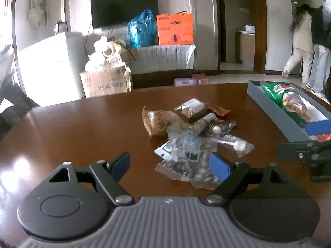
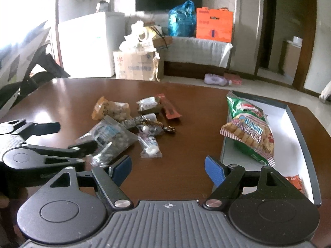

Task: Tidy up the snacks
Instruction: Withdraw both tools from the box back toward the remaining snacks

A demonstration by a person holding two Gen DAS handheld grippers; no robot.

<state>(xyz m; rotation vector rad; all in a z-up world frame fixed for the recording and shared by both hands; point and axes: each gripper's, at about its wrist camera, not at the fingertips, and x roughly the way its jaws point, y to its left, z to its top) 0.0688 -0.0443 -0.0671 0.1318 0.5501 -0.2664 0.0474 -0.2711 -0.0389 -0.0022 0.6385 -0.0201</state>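
Note:
A pile of small snack packets (image 1: 192, 136) lies mid-table; it also shows in the right wrist view (image 2: 132, 124). A grey box (image 1: 275, 111) at the right holds a green prawn cracker bag (image 1: 289, 101), also seen in the right wrist view (image 2: 248, 132) inside the box (image 2: 300, 136), with an orange packet (image 2: 293, 183) at its near end. My left gripper (image 1: 169, 167) is open, its right finger over a clear packet of dark pieces (image 1: 186, 165). My right gripper (image 2: 168, 168) is open and empty above bare table beside the box.
The brown wooden table (image 1: 82, 128) ends at a far edge. Beyond it stand a white fridge (image 1: 49, 68), cardboard boxes (image 1: 105, 80) and a covered bench with bags (image 1: 163, 55). People stand in the doorway at far right (image 1: 310, 41).

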